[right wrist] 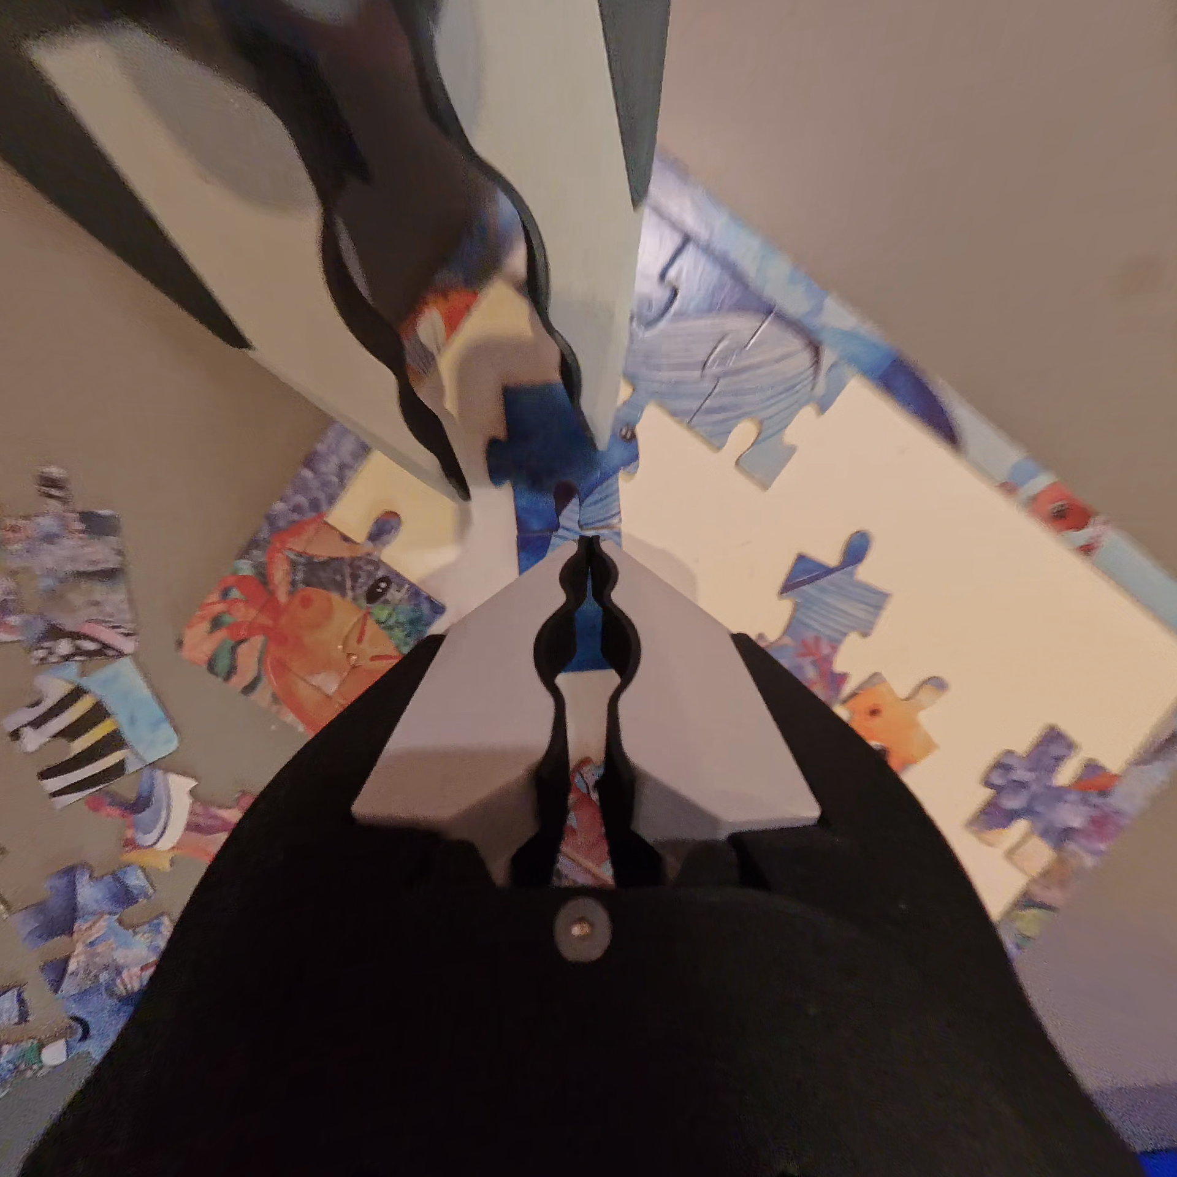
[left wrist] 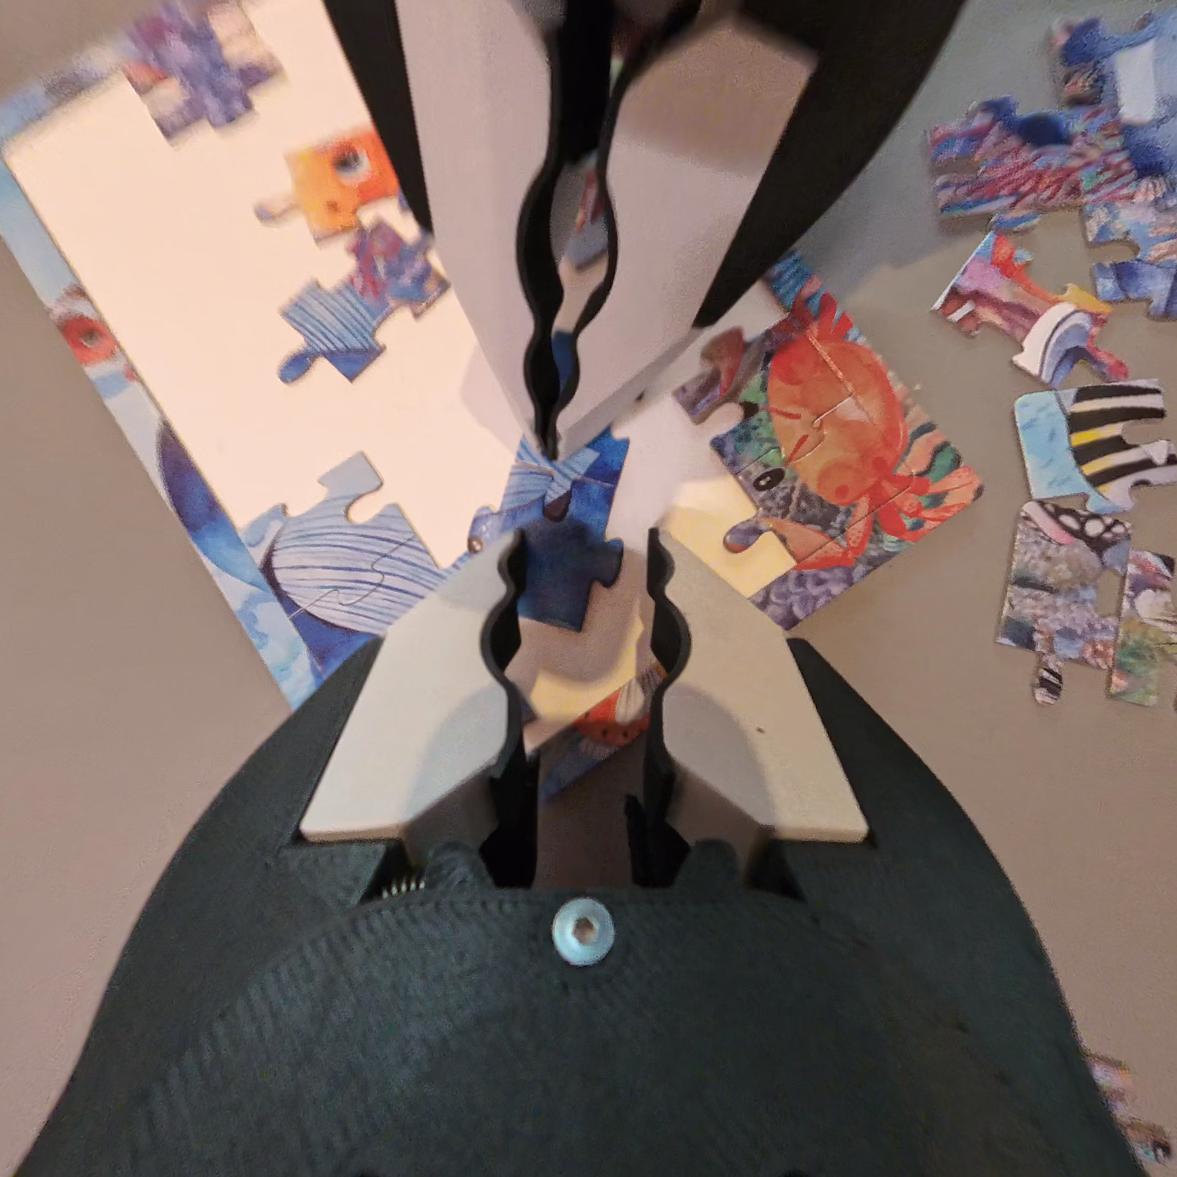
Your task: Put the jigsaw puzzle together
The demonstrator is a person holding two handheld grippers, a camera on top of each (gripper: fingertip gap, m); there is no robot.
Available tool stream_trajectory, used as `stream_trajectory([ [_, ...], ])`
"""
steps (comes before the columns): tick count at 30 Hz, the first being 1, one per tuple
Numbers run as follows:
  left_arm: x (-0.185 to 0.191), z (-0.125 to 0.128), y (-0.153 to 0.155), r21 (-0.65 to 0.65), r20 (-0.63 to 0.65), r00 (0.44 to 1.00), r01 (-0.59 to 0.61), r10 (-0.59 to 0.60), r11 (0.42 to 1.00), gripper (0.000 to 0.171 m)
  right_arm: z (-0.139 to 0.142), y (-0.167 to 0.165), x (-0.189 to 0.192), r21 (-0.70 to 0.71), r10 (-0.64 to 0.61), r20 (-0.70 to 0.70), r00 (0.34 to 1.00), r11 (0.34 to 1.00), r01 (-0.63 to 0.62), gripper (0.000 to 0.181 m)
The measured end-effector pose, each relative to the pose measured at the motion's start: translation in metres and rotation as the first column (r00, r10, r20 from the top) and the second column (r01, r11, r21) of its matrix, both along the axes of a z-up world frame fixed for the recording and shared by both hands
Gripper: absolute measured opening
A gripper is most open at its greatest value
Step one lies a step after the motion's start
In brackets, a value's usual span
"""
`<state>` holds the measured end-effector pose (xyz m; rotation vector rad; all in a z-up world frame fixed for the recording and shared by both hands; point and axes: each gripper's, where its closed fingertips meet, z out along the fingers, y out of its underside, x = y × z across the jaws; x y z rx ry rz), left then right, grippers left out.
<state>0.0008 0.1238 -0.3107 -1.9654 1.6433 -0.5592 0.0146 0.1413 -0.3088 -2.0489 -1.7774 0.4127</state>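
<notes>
Fitting step: my left claw [left wrist: 586, 548] stood agape over the dark blue piece [left wrist: 573, 567] lying in the puzzle tray [left wrist: 210, 255] beside the whale section [left wrist: 344, 560]; right claw [right wrist: 589, 548] pinched closed, apparently empty. Next, I judged, press the tab home.

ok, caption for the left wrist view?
Open left gripper over dark blue piece; shut right gripper opposite, above puzzle tray.
</notes>
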Motion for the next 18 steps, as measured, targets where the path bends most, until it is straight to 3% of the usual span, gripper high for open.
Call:
stream_trajectory([
  [2,0.006,0.001,0.000,-0.022,0.051,0.999,-0.008,0.009,1.000,0.029,-0.003,-0.002,-0.007,-0.018,-0.009,-0.046,0.999,1.000,0.009,0.000],
  [7,-0.006,0.006,0.001,-0.029,0.035,0.999,-0.003,0.004,1.000,0.041,0.004,-0.001,0.012,0.001,-0.067,-0.039,0.997,0.998,0.067,0.003],
  [12,-0.011,0.008,0.004,-0.057,0.038,0.999,0.002,0.001,0.998,0.044,-0.004,-0.009,0.022,-0.020,-0.069,-0.016,0.998,0.997,0.068,0.044],
  [15,-0.008,0.000,0.006,-0.002,0.024,1.000,0.003,-0.003,1.000,0.043,-0.005,-0.013,0.019,-0.044,-0.052,-0.026,0.998,0.998,0.050,0.026],
  [18,-0.008,-0.001,0.007,0.002,0.015,1.000,-0.002,0.002,1.000,0.041,-0.005,-0.013,0.019,-0.054,-0.042,-0.032,0.999,0.998,0.040,0.022],
])
